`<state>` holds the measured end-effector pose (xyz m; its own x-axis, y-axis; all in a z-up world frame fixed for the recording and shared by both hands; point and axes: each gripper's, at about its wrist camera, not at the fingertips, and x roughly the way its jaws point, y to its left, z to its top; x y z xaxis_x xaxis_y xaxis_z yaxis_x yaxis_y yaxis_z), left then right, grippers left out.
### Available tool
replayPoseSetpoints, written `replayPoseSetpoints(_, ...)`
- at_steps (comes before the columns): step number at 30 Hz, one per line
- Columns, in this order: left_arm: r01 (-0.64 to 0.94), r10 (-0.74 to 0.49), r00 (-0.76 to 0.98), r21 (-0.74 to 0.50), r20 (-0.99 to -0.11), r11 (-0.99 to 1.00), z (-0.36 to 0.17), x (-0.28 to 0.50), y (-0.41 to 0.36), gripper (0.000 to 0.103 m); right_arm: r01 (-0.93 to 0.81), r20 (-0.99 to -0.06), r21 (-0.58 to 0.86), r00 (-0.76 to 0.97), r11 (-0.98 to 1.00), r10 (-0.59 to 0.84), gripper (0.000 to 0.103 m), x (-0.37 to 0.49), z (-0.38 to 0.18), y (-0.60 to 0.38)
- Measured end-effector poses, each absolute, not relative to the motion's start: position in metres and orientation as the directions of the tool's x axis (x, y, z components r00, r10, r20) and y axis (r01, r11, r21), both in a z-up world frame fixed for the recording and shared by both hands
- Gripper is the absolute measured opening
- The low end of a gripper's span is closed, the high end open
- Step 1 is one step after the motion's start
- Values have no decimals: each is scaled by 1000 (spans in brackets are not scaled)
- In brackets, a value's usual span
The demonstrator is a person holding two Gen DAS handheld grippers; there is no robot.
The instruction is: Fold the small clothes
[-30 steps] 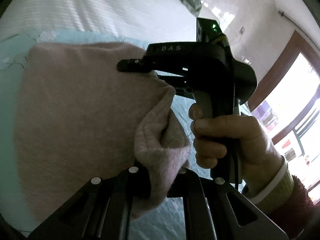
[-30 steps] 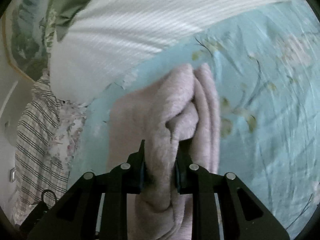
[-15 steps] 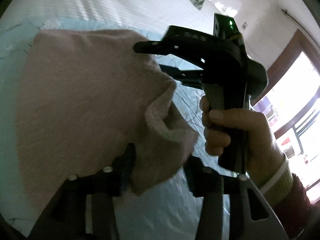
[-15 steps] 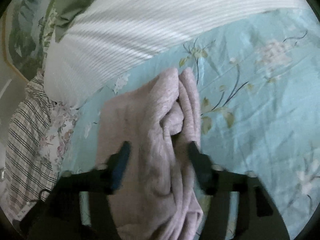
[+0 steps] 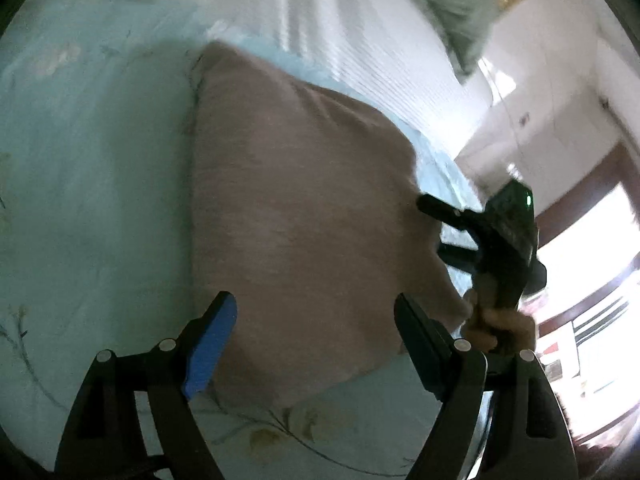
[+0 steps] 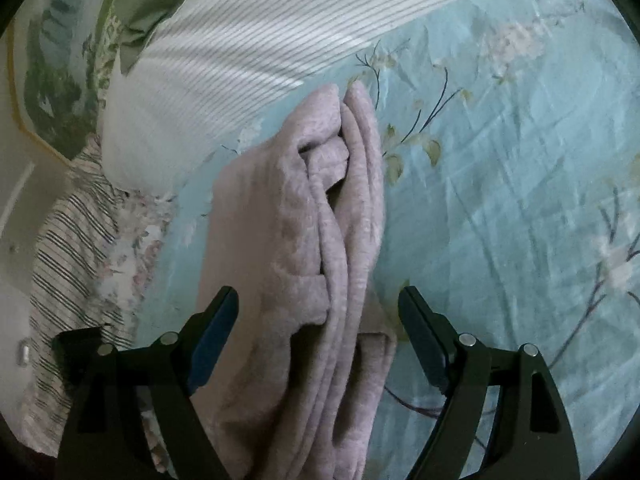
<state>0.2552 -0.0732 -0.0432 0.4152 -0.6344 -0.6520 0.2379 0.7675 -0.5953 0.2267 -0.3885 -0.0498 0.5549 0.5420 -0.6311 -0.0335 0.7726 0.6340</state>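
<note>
A folded pink fleece garment (image 5: 304, 208) lies flat on the light blue floral bedsheet (image 5: 88, 184). My left gripper (image 5: 316, 336) is open and empty, held just above the garment's near edge. In the right wrist view the garment (image 6: 320, 248) shows its stacked folded layers edge-on. My right gripper (image 6: 318, 328) is open and empty, its fingers standing either side of the folded edge. The right gripper (image 5: 444, 224) also shows in the left wrist view, at the garment's right side, held by a hand.
A white ribbed pillow (image 6: 256, 40) lies behind the garment. A green patterned cushion (image 6: 72, 60) and striped fabric (image 6: 68, 248) sit at the left. A window (image 5: 592, 280) is at the right in the left wrist view.
Both grippers opened and let go of the pink garment. The garment dropped flat onto the sheet, and both grippers pulled back from it.
</note>
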Motion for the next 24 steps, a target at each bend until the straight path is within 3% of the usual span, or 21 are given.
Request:
replayPoseSetpoints(5,157,-594,427,-591,-681,791,-63,282,-61,81,-35,-640,638,532,770,555,82,240,-56,-385)
replayPoseSetpoints(13,158,-637,388,-633,-666,758,-73,314,-65,79,-51,-643,638,514,768,568,82,256,-59,-379)
replayPoseSetpoints(17,168,-634,389,-625,-669,763,-80,325,-71,65,-90,-639,646,480,758,601,81,263,-64,-369)
replayPoseSetpoints(19,177,-635,387,-622,-669,763,-83,327,-70,52,-105,-664,617,462,780,587,59,266,-65,-361)
replayPoseSetpoints(20,182,-640,390,-626,-662,758,-82,326,-68,49,-103,-688,598,444,795,574,53,268,-67,-356)
replayPoseSetpoints(22,200,-650,405,-631,-643,750,-78,323,-64,38,-100,-691,594,444,798,570,43,267,-66,-353)
replayPoseSetpoints(24,214,-652,421,-630,-630,746,-71,316,-62,35,-100,-679,606,452,789,578,39,263,-61,-351)
